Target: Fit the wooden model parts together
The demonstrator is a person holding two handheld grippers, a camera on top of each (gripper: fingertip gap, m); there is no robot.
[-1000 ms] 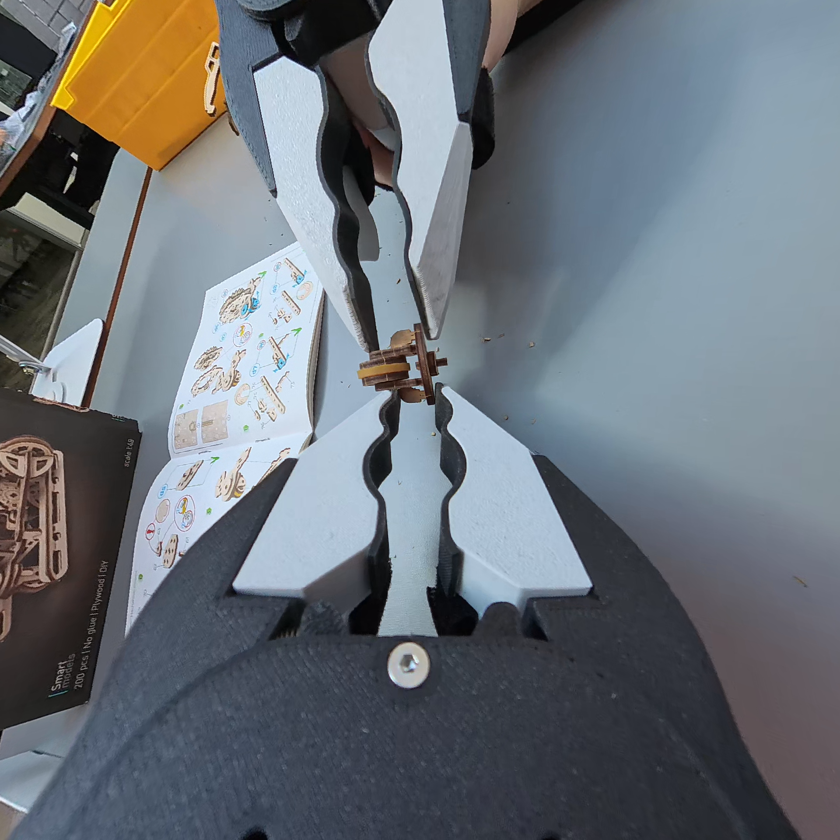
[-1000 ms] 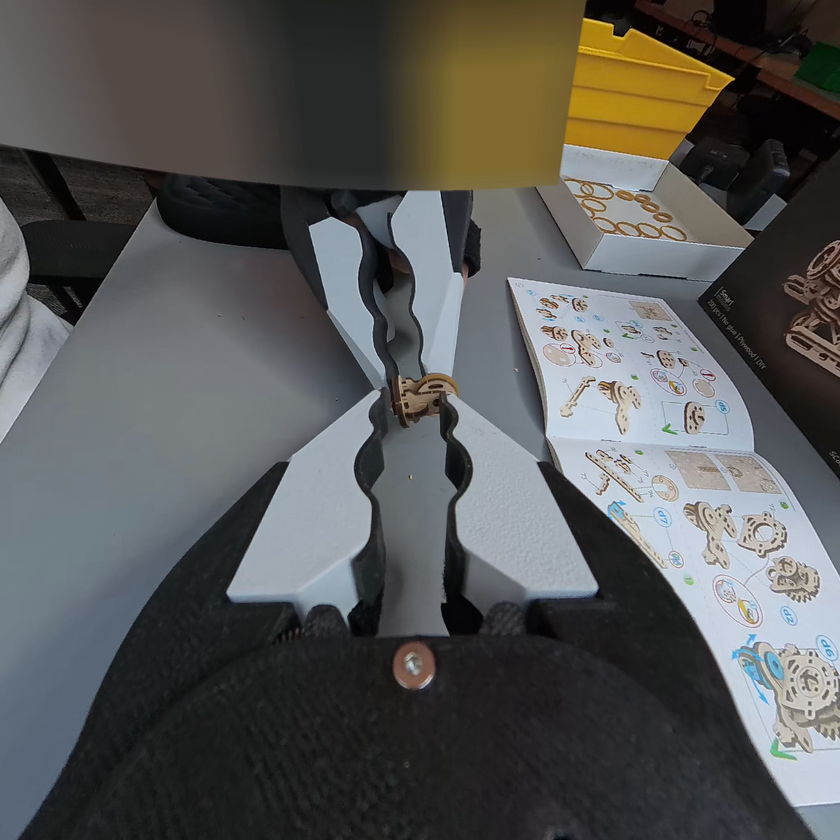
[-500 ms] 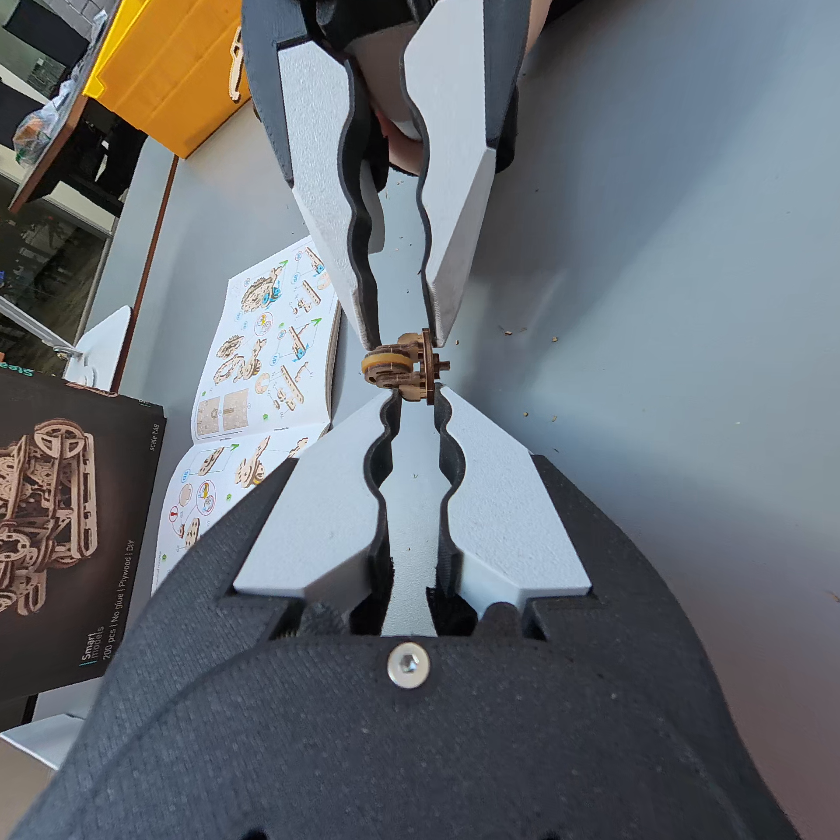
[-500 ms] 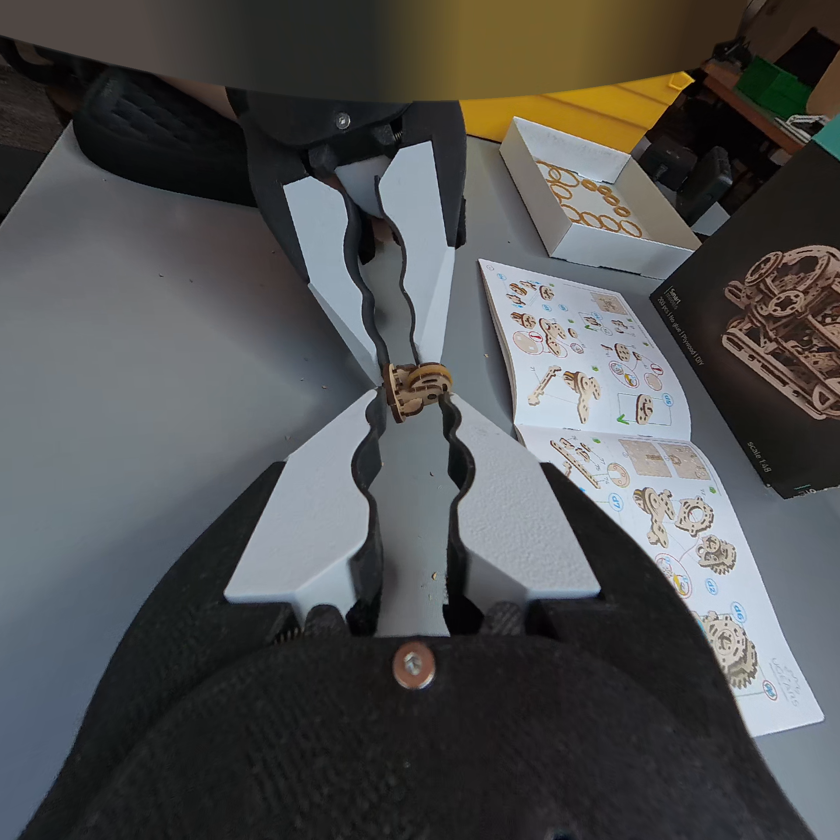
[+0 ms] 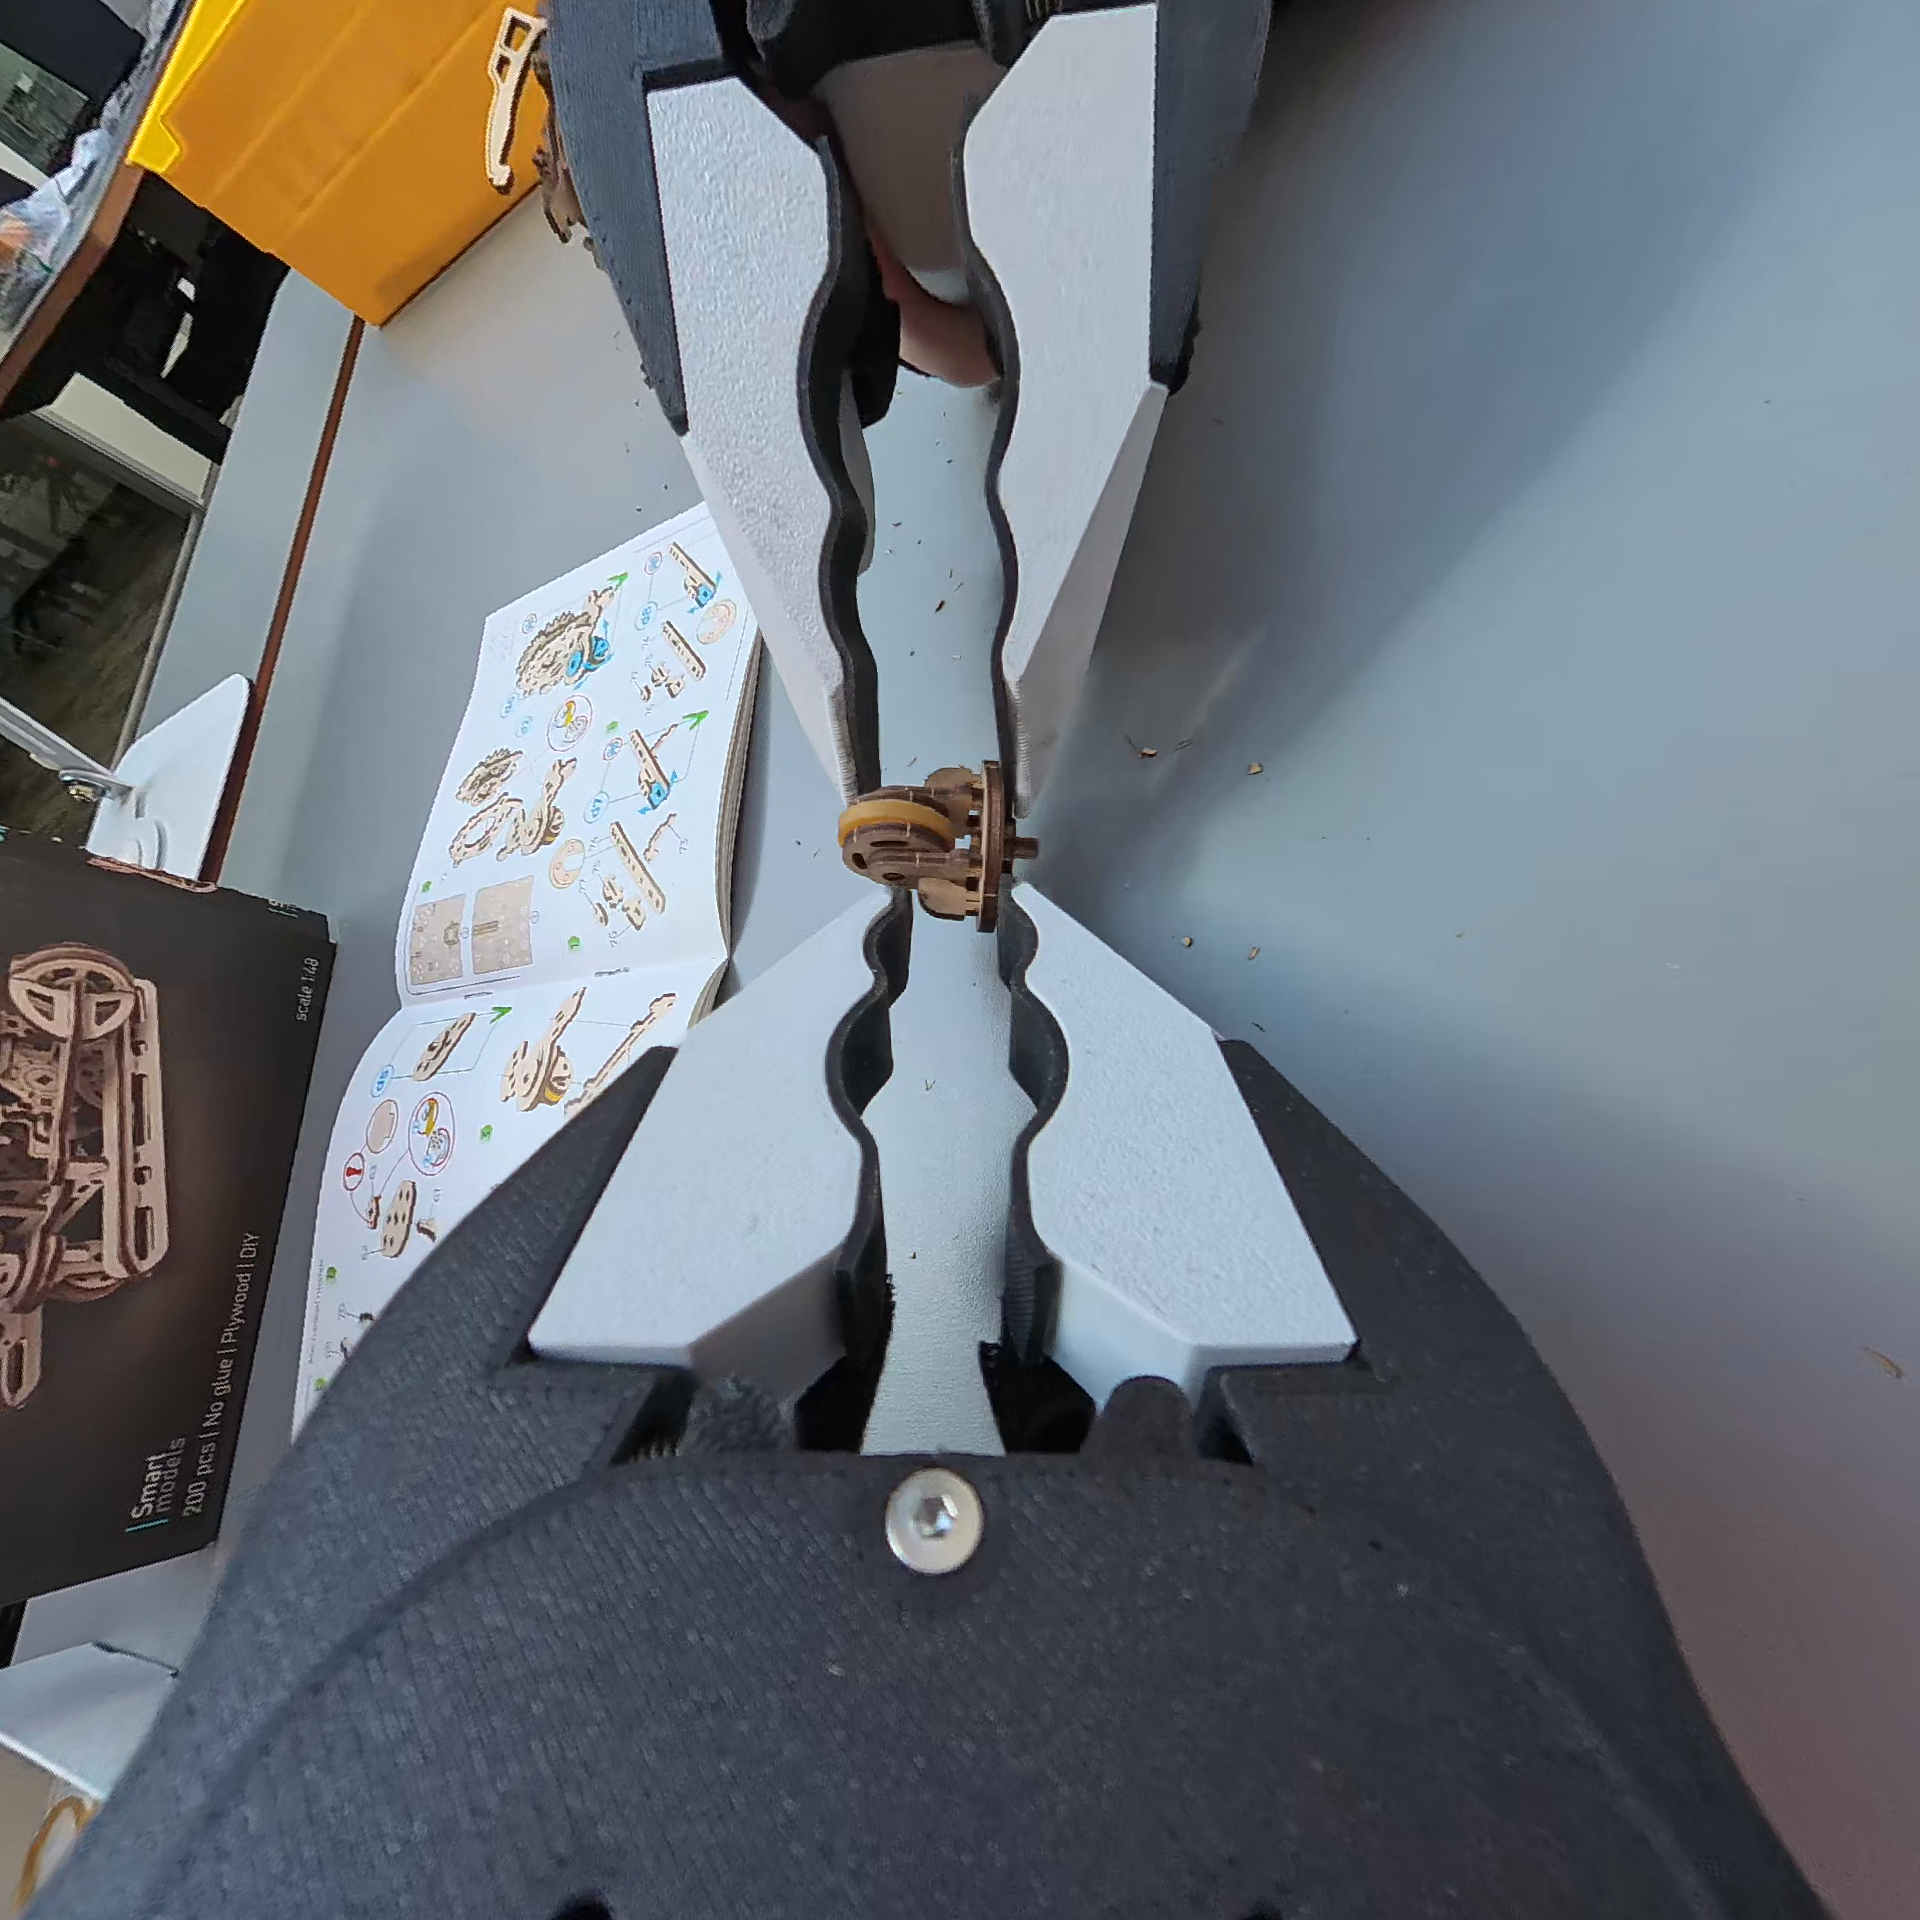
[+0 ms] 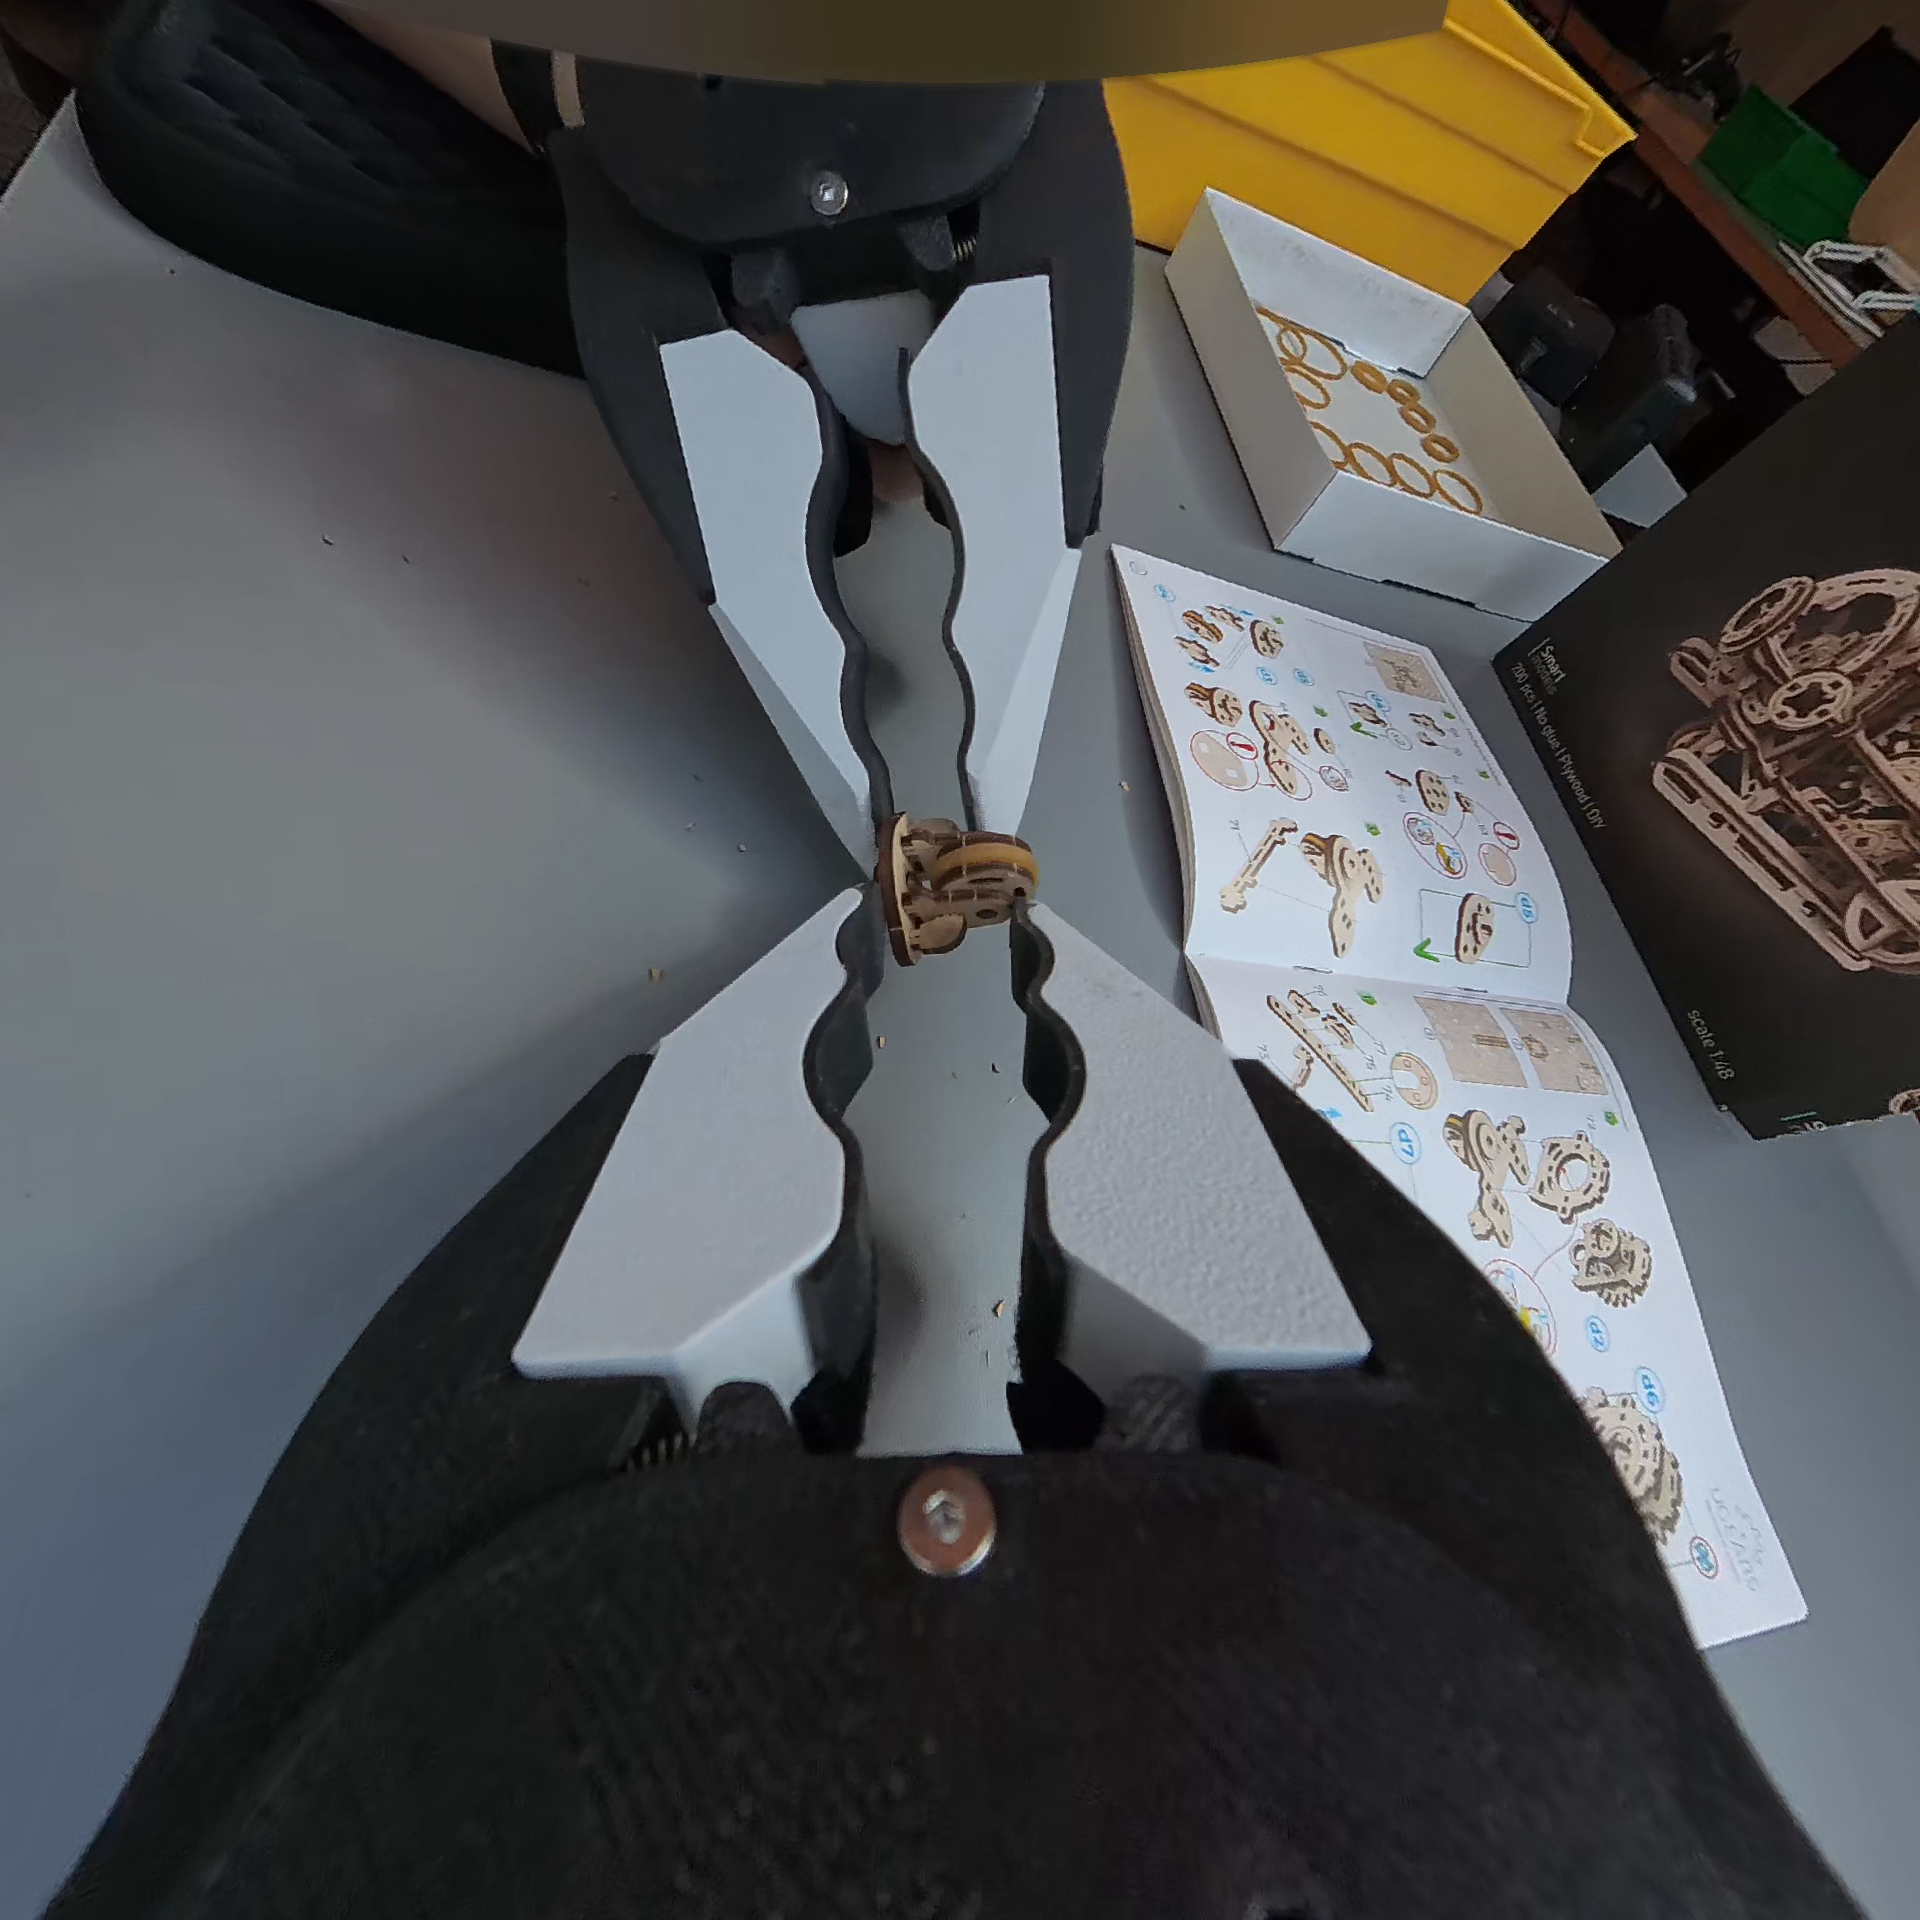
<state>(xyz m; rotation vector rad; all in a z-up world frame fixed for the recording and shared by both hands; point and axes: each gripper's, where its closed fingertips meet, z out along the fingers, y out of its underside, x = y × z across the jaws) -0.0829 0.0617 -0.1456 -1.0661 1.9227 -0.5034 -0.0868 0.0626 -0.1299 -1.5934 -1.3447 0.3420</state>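
- Facing each other tip to tip above the grey table (image 5: 1507, 623), the left gripper (image 5: 951, 909) and the right gripper (image 6: 940, 914) are seen with a small wooden assembly (image 5: 935, 844) pinched between them.
- In the left wrist view, the left gripper's fingertips are closed in on the lower edge of the assembly, and the right gripper's tips, coming in from the top of the frame, are clamped on its upper side. So both sets of tongs are gripped onto the same little piece, not spread apart.
- The assembly is held clear of the tabletop, right where the four fingertips meet. It's made up of a thin disc on edge with a few rounded plywood bits stuck to one face, and a tan band is wrapped around one of the round parts.
- Same thing is shown from the other side in the right wrist view (image 6: 951, 883).
- An open instruction booklet (image 6: 1382, 935) is laid flat on the table off to one side, with a dark product box (image 6: 1766, 831) just beyond it.
- A white tray (image 6: 1340, 520) with tan rings in it is parked farther back, beside a yellow bin (image 6: 1351, 135).
- Tiny wood crumbs are scattered over the table.
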